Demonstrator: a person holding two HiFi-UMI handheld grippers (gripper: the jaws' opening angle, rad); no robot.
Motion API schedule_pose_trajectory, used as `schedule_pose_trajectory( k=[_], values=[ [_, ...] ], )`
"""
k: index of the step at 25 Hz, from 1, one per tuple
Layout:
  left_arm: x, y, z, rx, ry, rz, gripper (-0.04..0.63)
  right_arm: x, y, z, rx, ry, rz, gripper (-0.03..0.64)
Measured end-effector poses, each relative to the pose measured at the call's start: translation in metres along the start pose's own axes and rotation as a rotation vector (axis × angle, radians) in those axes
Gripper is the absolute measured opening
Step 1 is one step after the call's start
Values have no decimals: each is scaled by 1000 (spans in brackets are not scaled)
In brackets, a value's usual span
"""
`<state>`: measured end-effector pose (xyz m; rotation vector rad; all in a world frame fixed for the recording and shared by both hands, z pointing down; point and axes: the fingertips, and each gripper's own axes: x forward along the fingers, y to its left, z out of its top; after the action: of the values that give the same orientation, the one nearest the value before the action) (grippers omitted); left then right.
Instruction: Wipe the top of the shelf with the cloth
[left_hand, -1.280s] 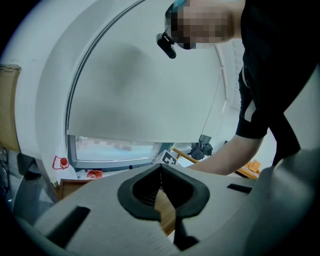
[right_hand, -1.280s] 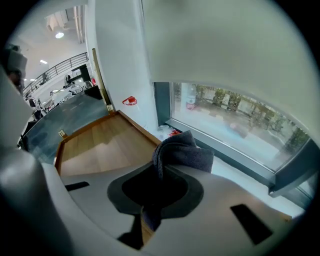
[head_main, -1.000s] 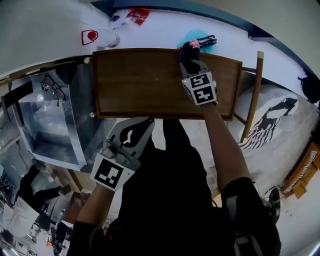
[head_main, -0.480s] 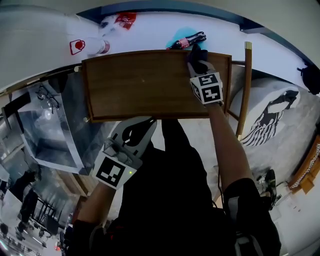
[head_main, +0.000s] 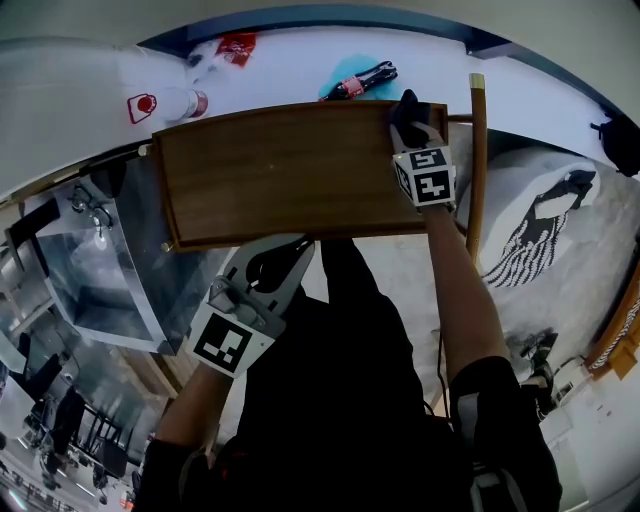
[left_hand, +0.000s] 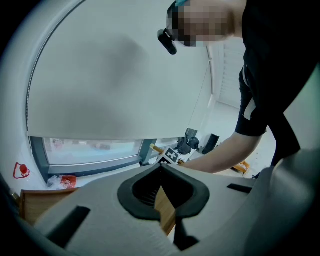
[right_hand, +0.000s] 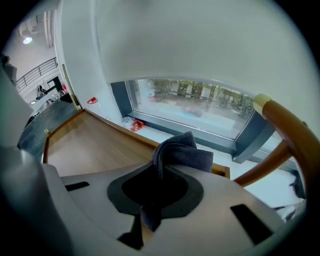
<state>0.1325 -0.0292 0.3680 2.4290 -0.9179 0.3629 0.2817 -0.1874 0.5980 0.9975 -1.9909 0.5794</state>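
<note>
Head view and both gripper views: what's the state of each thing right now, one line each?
right gripper: shut on the cloth, at the shelf top's far right corner.
left gripper: shut, nothing between its jaws, off the near edge.
cloth: bunched, pinched in the right jaws.
shelf top: bare but for the cloth.
bottle: lying on its side, beyond it.

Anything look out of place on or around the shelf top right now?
The shelf top looks bare; the right gripper is shut on the cloth at its far right corner. Only oddities: a dark bottle lies on its side on the white ledge behind the shelf, and a crumpled red wrapper lies further left.
</note>
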Motion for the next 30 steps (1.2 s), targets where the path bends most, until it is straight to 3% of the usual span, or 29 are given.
schedule_pose_trajectory(
  k=[9,14,20,30],
  values=[
    [-11,0,1,3,-17,0,20,-9,-23,-9,40,13,-88,32],
    [-37,7,1,-6,-48,25,20,-20,-10,4,44,-21,-98,32],
    [-86,21,-3,-21,-86,73,20,-36,56,45,-13,-96,-39,32],
    [-179,49,-17,-44,-164,164,20,-49,223,126,-155,-215,155,32]
  ],
)
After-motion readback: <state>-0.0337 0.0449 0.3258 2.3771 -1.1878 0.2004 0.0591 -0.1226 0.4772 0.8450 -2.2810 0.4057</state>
